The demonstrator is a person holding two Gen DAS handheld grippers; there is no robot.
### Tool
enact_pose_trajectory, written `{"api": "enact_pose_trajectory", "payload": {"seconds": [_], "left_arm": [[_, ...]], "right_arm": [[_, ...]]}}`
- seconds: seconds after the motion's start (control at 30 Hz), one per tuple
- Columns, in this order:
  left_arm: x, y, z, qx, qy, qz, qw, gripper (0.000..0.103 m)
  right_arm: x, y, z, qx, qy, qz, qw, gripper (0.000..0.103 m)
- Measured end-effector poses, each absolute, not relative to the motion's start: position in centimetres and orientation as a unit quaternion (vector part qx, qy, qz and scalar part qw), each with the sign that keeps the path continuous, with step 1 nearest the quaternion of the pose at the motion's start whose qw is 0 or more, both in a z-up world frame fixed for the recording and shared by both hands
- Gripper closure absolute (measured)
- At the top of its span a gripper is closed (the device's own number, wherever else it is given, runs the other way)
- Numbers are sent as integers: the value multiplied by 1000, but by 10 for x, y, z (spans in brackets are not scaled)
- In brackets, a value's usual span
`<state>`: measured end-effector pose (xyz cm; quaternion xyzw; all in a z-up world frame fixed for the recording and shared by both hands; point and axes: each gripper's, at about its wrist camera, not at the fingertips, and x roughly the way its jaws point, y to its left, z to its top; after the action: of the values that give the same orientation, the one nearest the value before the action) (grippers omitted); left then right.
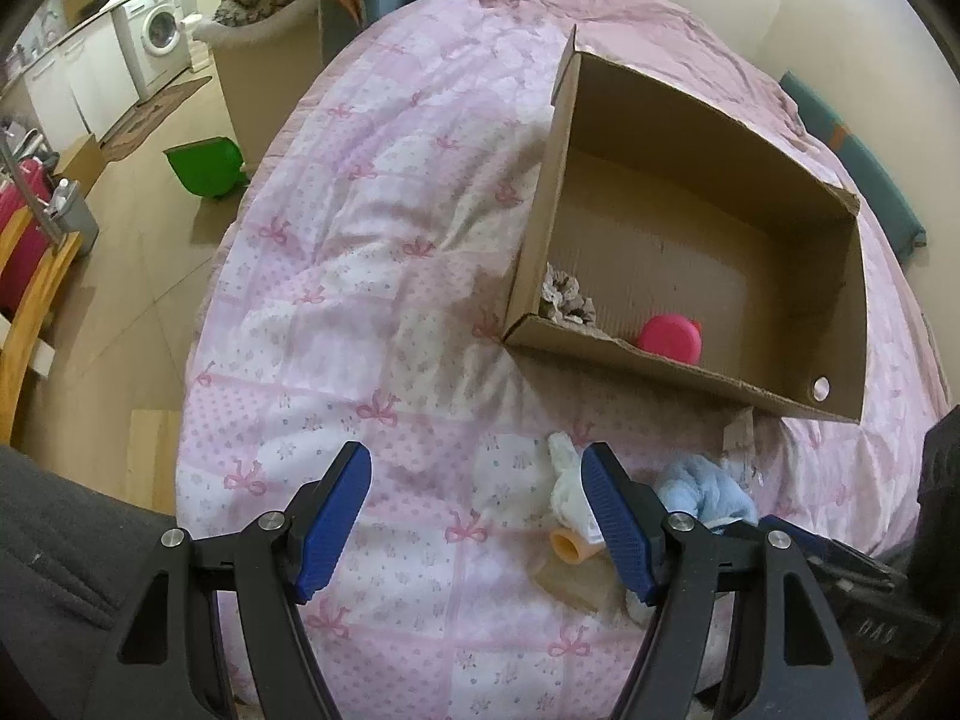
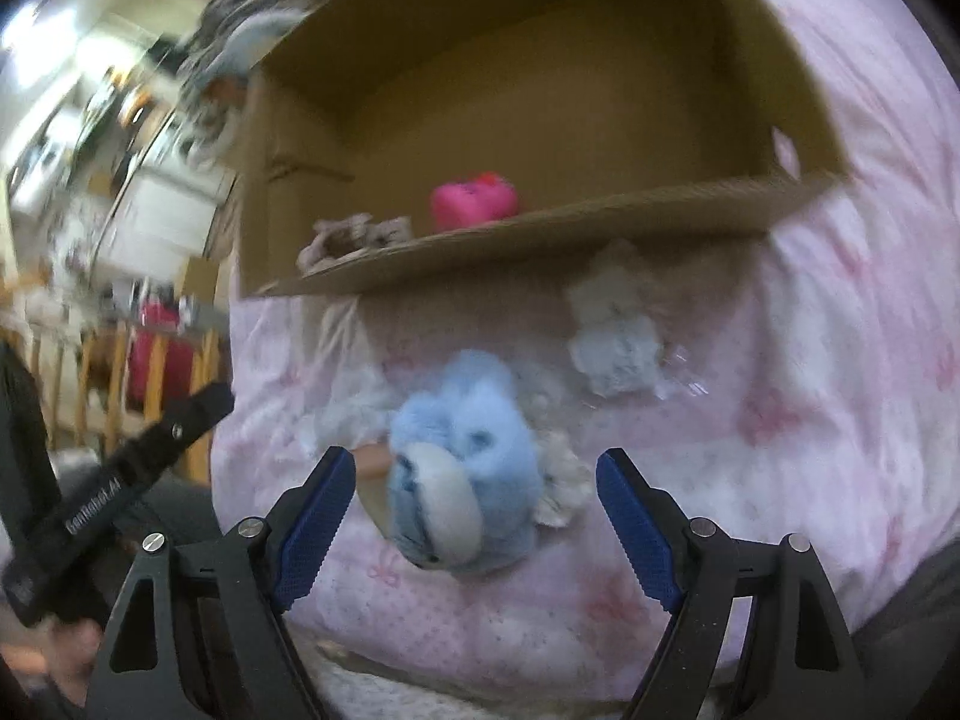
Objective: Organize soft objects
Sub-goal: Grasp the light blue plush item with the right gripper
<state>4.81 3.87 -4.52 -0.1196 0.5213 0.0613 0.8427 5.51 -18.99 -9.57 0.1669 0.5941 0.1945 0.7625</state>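
Blue plush toy (image 2: 465, 468): on the bed (image 2: 810, 420), near its front edge, before the cardboard box (image 2: 540, 240).
Right gripper (image 2: 474, 531): nearer, jaws spread, toy between them, untouched.
Left gripper (image 1: 477, 519): jaws spread, empty (toy off to its right).

You are looking past a pink bow-print quilt (image 1: 372, 276) at a pale floor (image 1: 150, 228); a washing machine (image 1: 157, 36) is standing far left, a wooden chair (image 1: 30, 294) near left.
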Motion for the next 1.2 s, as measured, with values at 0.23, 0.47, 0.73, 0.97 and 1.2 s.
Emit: {"api": "enact_pose_trajectory", "payload": {"seconds": [0.23, 0.47, 0.73, 0.97, 1.2], "left_arm": [[47, 43, -39, -133, 510, 59, 848, 33], [47, 46, -37, -141, 507, 57, 849, 33], [47, 47, -39, -140, 509, 60, 847, 33], [50, 46, -44, -138, 516, 70, 843, 33], [50, 42, -47, -125, 519, 67, 843, 33]], "right_arm": [[62, -148, -116, 77, 611, 194, 763, 47], [53, -152, -89, 86, 568, 230, 785, 74], [57, -210, -51, 247, 527, 268, 768, 74], [60, -238, -82, 318, 571, 224, 723, 74], [53, -199, -132, 258, 657, 215, 675, 59]]}}
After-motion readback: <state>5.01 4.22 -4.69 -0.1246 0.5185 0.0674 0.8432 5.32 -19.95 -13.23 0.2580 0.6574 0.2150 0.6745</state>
